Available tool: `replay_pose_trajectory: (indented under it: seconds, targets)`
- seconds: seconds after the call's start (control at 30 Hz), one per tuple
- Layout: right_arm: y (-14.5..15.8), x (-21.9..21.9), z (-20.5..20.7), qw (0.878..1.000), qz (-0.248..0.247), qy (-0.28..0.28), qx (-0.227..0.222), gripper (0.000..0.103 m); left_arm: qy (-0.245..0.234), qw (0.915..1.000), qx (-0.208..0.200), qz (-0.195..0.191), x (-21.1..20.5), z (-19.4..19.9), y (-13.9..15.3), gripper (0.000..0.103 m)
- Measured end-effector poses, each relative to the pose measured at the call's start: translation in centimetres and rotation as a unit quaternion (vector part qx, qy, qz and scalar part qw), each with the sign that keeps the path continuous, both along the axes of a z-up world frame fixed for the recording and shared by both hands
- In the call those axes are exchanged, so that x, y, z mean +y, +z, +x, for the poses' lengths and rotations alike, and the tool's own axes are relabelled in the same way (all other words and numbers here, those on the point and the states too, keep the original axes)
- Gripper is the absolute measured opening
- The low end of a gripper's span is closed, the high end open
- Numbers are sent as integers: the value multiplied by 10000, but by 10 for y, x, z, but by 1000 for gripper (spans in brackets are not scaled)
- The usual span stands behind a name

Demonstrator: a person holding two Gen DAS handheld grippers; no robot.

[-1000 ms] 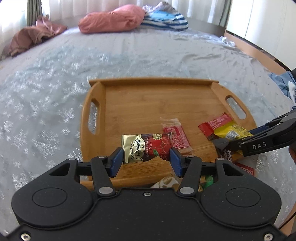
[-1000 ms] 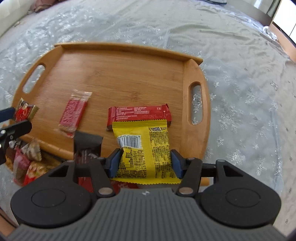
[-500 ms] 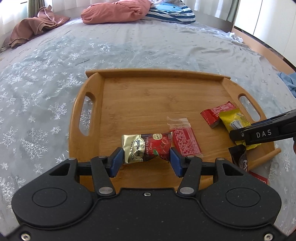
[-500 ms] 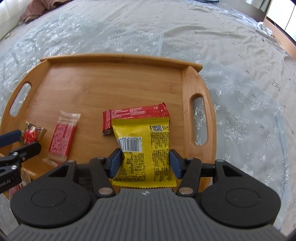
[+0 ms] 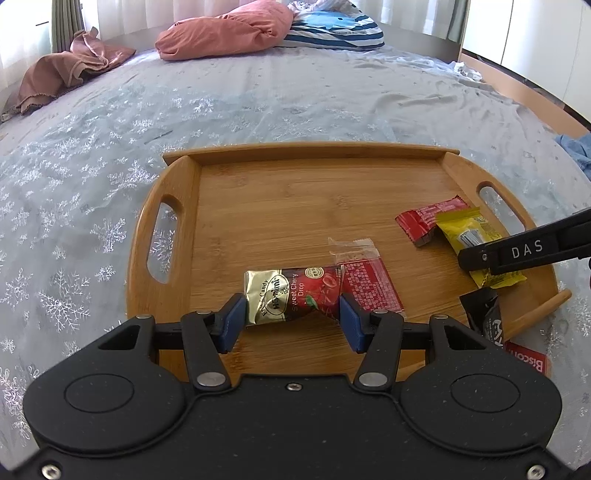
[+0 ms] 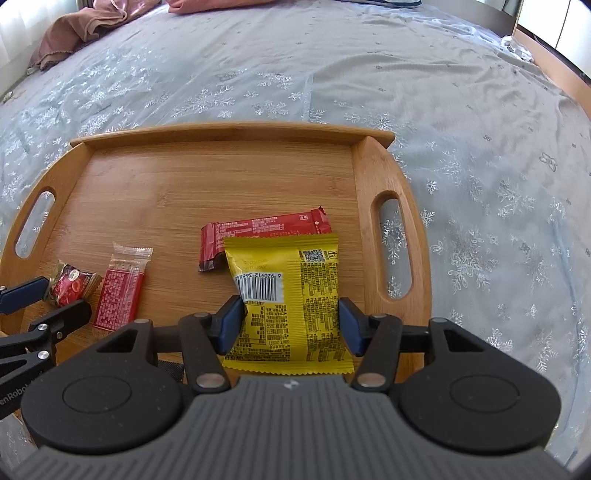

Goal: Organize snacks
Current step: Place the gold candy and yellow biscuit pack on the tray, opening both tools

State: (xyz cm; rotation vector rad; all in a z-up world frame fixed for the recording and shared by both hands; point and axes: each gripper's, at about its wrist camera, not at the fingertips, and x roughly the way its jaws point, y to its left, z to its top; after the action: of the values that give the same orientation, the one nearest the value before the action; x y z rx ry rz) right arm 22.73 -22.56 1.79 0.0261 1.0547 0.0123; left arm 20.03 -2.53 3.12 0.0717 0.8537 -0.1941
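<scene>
A wooden tray (image 5: 295, 192) (image 6: 207, 177) lies on the bed. My left gripper (image 5: 291, 317) is shut on a gold and red cherry candy packet (image 5: 291, 295) and holds it over the tray's near left part; the packet also shows in the right wrist view (image 6: 72, 282). My right gripper (image 6: 290, 323) is shut on a yellow snack packet (image 6: 291, 291) (image 5: 469, 236) over the tray's near right part. A red bar (image 6: 266, 229) (image 5: 424, 219) and a red packet with a clear end (image 6: 122, 288) (image 5: 365, 280) lie on the tray.
A black packet (image 5: 484, 314) and a red Biscoff packet (image 5: 528, 360) lie off the tray's near right corner. Pink pillows (image 5: 221, 29), a striped pillow (image 5: 332, 31) and brown cloth (image 5: 62, 74) lie at the far end of the grey snowflake bedspread (image 6: 332, 74).
Both grippers have moved forward over the tray with their packets. The loose snacks in front of the tray have dropped out of view.
</scene>
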Motion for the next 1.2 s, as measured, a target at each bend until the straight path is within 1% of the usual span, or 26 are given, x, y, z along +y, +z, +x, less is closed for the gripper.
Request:
replay_pose_trajectory:
  seconds: [0.23, 0.37, 0.47, 0.6, 0.7, 0.77, 0.8, 0.87, 1.07, 1.2]
  targets:
    - [-1, -2, -2, 10000, 56, -12, -49, 64, -16, 10000, -31, 68, -3, -1, -1, 53]
    - [-2, -2, -4, 9999, 81, -13, -95, 66, 24, 9999, -40, 97, -2, 0, -1, 56]
    - [-2, -3, -7, 9998, 126, 21, -138, 70, 60, 9999, -25, 88, -2, 0, -1, 57]
    - [-3, -5, -13, 9995, 183, 65, -233, 71, 83, 9999, -4, 77, 0, 0, -1, 60]
    - [-3, -6, -18, 9993, 234, 80, -291, 73, 108, 9999, -4, 106, 0, -1, -1, 64]
    - [-3, -7, -20, 9991, 268, 75, -311, 75, 129, 9999, -10, 94, 2, -2, -1, 73]
    - [-2, -8, -21, 9990, 300, 76, -328, 77, 139, 9999, -20, 82, 3, -3, 0, 76]
    - [-1, -10, -23, 9986, 364, 89, -379, 79, 132, 9999, -58, 61, 4, -5, 2, 86]
    - [6, -15, -35, 9967, 589, 86, -543, 85, 115, 9998, -156, 56, 8, -16, 11, 92]
    - [12, -15, -48, 9949, 714, 135, -695, 88, 98, 9996, -247, -3, 12, -28, 18, 94]
